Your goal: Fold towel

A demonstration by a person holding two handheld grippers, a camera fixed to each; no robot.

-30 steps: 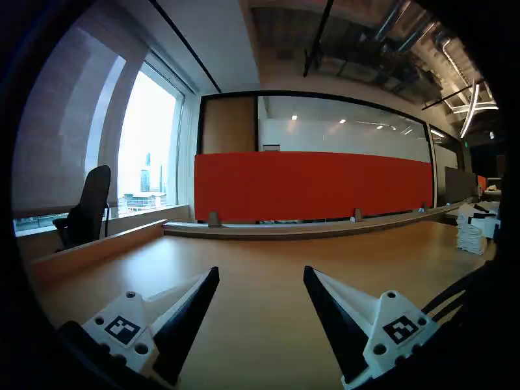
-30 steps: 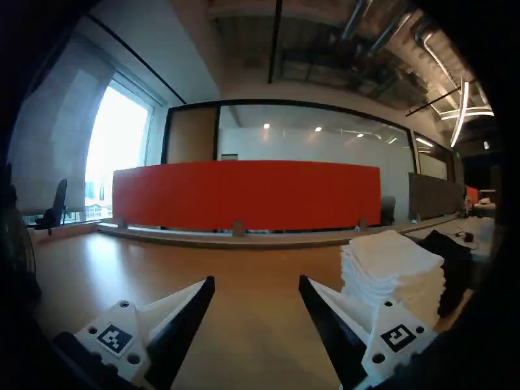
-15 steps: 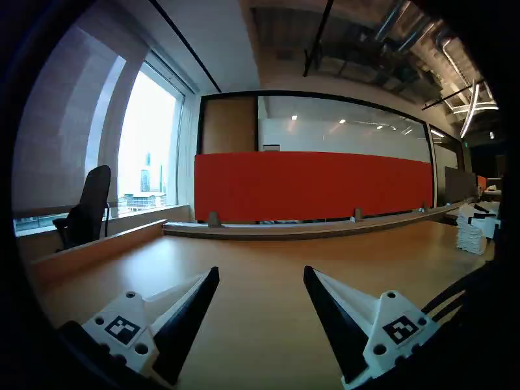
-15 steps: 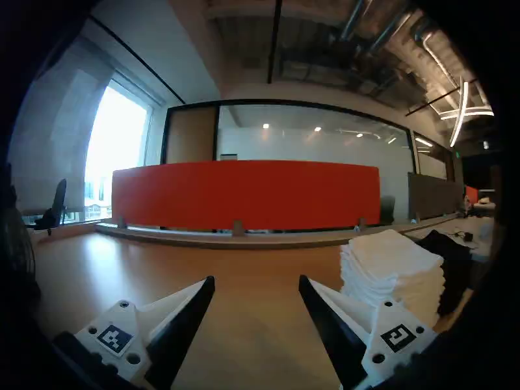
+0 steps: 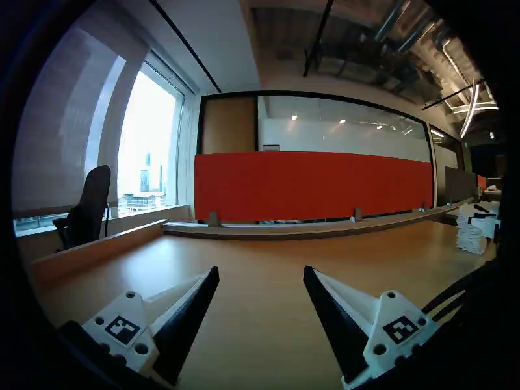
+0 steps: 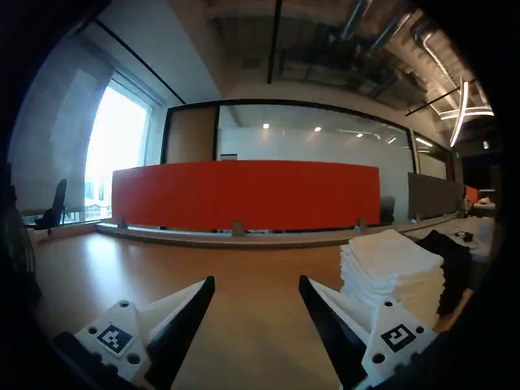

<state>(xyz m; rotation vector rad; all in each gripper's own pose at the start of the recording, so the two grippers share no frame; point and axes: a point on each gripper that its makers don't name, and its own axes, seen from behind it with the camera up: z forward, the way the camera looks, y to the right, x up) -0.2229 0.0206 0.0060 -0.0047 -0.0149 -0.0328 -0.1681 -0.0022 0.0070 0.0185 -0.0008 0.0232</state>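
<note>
**Left gripper view.** Left gripper (image 5: pixel 260 268) low over a wooden table (image 5: pixel 260 250), pointing along the tabletop. White fingers (image 5: pixel 364 315) with black inner faces, spread well apart, bare wood in the gap. Beyond the table's far edge, a red partition (image 5: pixel 312 185). At left, a bright window (image 5: pixel 146 156) and a dark office chair (image 5: pixel 88 211). Far off by the table's right edge, a white pile (image 5: pixel 471 235) (too small to tell whether towels).

**Right gripper view.** Right gripper (image 6: pixel 255 279) likewise low over the table, jaws wide apart and gripping nothing. Stack of folded white towels (image 6: pixel 393 270) resting on the tabletop ahead and to the right, just beyond the right-hand finger and apart from it, layers squared one on another. Just beside the stack, on its right, a black item (image 6: pixel 455 260) of unclear kind, touching it or nearly so. Red partition across the background, chair small at the far left edge.
</note>
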